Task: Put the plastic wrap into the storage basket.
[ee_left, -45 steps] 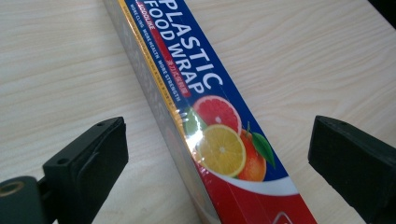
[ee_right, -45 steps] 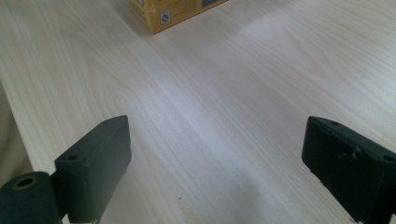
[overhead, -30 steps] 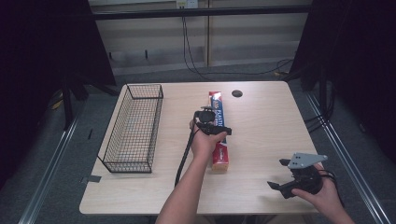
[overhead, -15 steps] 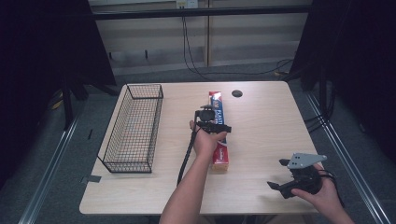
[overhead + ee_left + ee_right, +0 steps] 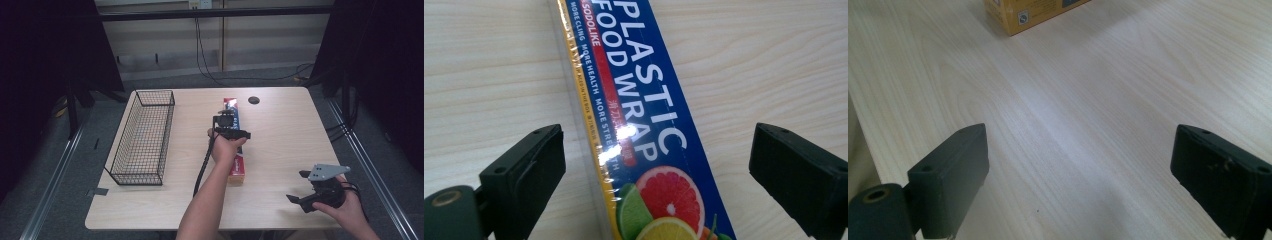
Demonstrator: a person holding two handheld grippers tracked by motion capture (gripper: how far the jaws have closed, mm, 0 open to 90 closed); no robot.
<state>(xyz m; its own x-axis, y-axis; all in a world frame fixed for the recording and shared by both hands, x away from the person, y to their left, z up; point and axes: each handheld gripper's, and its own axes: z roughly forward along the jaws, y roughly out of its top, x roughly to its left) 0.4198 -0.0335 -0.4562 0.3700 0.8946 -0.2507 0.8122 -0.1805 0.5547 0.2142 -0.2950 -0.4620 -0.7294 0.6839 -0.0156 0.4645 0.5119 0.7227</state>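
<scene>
Forward along the plastic wrap box [image 5: 644, 130] went the left gripper [image 5: 656, 165], fingers wide astride it; right gripper [image 5: 309, 187] gapes empty.

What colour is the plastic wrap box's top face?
Blue, with a red stripe, yellow edge and citrus fruit picture on the plastic wrap box; clearest in the left gripper view.

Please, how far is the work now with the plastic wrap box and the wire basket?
Nothing looks done: the plastic wrap box lies on the table, outside the wire basket. In hand: the left tool hangs open over the box. Probably left: gripping and moving it. The right tool waits open, apart.
</scene>
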